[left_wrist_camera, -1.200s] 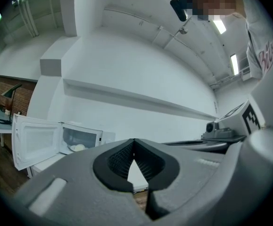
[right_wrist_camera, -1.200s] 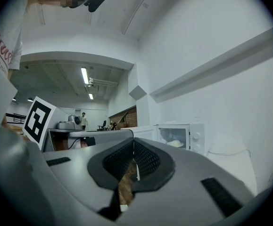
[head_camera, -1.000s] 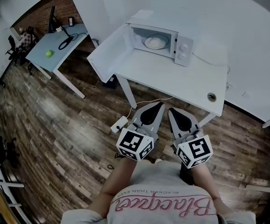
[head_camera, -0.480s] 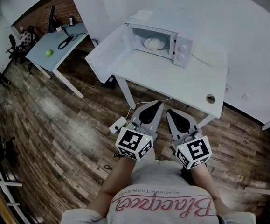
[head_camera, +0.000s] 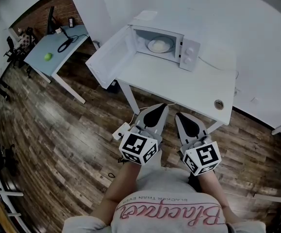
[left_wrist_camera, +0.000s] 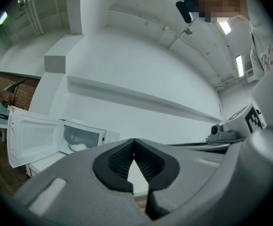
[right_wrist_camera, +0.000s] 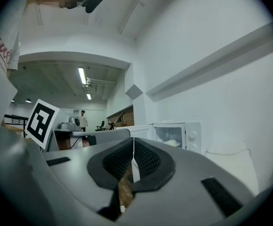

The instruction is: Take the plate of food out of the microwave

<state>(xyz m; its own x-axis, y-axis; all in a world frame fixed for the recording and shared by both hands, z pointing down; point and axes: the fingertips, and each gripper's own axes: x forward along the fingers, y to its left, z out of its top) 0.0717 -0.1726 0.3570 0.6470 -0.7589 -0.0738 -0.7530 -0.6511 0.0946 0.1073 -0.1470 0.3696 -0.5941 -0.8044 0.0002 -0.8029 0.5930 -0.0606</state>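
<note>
Plate (head_camera: 160, 44) lies (in microwave (head_camera: 190, 55)) far from fingers (head_camera: 156, 118)

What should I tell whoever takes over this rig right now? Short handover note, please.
Left claw: shut, empty. Right claw: shut, empty. Both are held close to the person's body, short of the white table.
Microwave stands on the table with its door swung wide open; the plate of food sits inside.
Done: door is open.
Left: reach in, grip the plate, bring it out.

The left hand-held gripper (head_camera: 163, 106) has edged slightly leftward, away from the right hand-held gripper (head_camera: 178, 114).
</note>
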